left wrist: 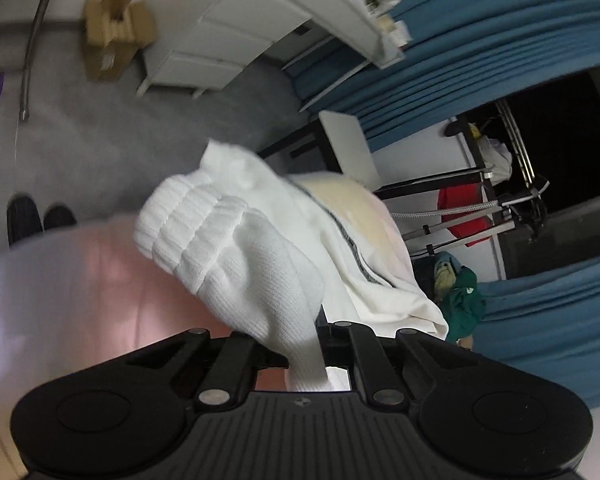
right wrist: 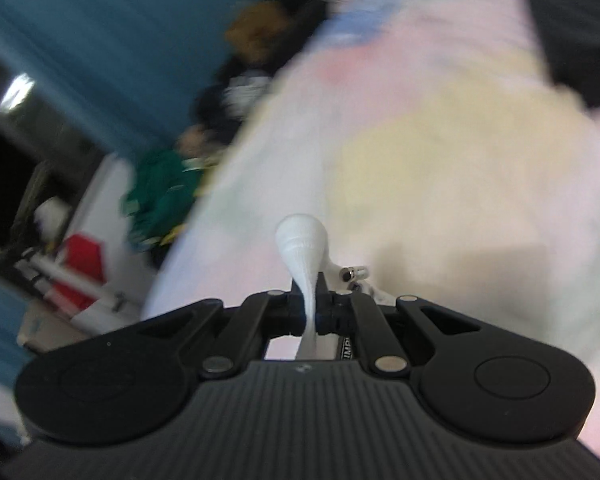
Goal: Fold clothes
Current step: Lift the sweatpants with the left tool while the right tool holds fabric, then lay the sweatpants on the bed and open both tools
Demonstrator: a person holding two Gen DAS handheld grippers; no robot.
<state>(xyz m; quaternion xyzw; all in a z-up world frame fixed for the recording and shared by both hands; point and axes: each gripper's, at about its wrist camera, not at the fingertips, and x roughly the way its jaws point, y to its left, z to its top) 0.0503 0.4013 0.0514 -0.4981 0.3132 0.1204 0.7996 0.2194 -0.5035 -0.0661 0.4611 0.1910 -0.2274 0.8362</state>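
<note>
A pastel bedspread (right wrist: 440, 152) in pink, yellow and pale blue fills most of the right wrist view and lies below both tools; that view is blurred. Blue curtains (left wrist: 480, 52) hang behind it, and a white drawer unit (left wrist: 219, 36) and a cardboard box (left wrist: 113, 36) stand on the grey floor. A white garment (left wrist: 364, 268) with a dark stripe lies on the bed. A white ribbed sock (left wrist: 235, 248) hangs above the bedspread, pinched in the left tool (left wrist: 314, 346), whose jaws are clamped narrow on it. The right tool (right wrist: 312, 300) is likewise clamped on a thin white knit piece (right wrist: 302, 240), which bulges just past its tips.
</note>
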